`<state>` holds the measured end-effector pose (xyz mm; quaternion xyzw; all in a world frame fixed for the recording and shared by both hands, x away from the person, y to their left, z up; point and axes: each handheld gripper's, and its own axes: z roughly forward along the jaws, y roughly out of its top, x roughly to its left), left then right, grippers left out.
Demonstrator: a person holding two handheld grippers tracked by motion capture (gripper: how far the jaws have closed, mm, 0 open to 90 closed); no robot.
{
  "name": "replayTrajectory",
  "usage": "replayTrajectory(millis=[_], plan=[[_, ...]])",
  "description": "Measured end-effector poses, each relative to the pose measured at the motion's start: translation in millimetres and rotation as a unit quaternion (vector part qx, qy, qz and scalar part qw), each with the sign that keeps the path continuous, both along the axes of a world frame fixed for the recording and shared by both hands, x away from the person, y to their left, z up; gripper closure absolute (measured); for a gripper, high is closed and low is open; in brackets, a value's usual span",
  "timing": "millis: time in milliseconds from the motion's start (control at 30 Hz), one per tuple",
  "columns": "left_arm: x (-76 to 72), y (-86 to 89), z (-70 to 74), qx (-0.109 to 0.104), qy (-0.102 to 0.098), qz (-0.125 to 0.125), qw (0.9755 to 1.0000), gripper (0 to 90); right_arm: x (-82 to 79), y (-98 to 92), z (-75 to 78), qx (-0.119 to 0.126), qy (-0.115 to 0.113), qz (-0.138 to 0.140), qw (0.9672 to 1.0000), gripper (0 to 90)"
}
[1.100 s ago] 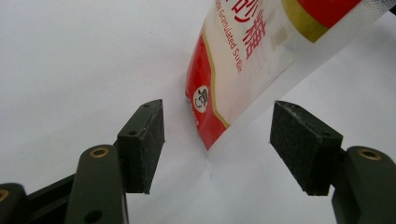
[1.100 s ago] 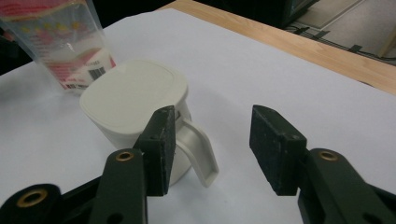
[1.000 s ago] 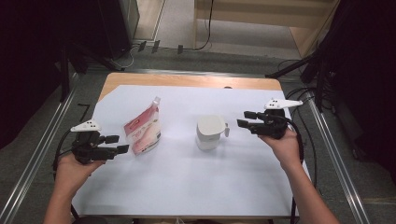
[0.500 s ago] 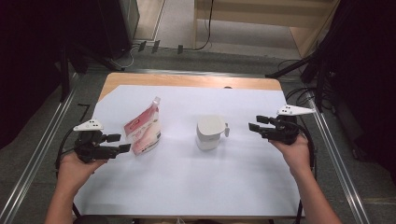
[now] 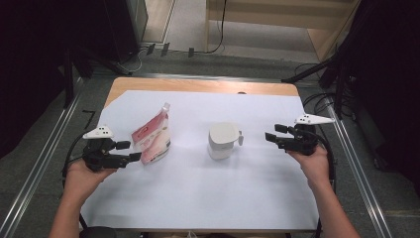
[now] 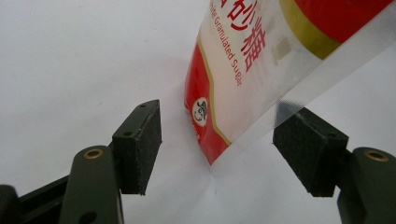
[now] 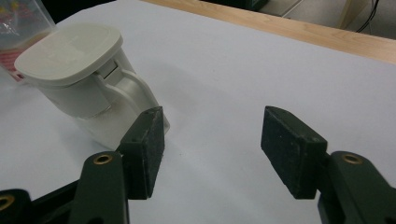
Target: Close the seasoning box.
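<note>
Left gripper (image 5: 130, 151) sits at the near-left of the table, held level, pointing right toward the sugar pouch (image 5: 152, 139). Jaws stand wide, gripping nothing. In the left gripper view (image 6: 217, 151) the pouch's bottom corner (image 6: 243, 70) dips into the gap from above, closer to the far-side pad; the clear seal edge overlaps that pad's top corner in the picture, but real contact can't be confirmed. The other pad is clear of it.

Right gripper (image 5: 271, 135) is at the near-right, also level, pointing left at the white lidded container (image 5: 223, 140). Its jaws have just been opening; nothing is between them. In the right gripper view (image 7: 212, 149) the gap frames bare paper; the container (image 7: 79, 70) sits off to one side, ahead of the tips, its handle turned toward the gripper and lining up with one pad. A gap is visible between tips and handle in the high view.

Pouch lies flat on the white paper sheet (image 5: 208, 198), spout end pointing away from the person, base end just beside the left jaws. Container stands upright mid-table, lid on, well right of the pouch.

Farther back, the wooden table edge (image 5: 198, 85) shows past the paper.
</note>
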<state>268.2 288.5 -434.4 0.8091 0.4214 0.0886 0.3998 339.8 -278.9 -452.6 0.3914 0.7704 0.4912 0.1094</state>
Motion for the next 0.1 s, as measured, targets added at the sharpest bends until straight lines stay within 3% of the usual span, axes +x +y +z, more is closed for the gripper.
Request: replayTrajectory(millis=[100], plan=[[-0.2,-0.5,0.0,0.001,-0.001,0.0,1.0,33.8,0.1,0.9,0.0,-0.003,-0.003,0.001,1.0,40.7]])
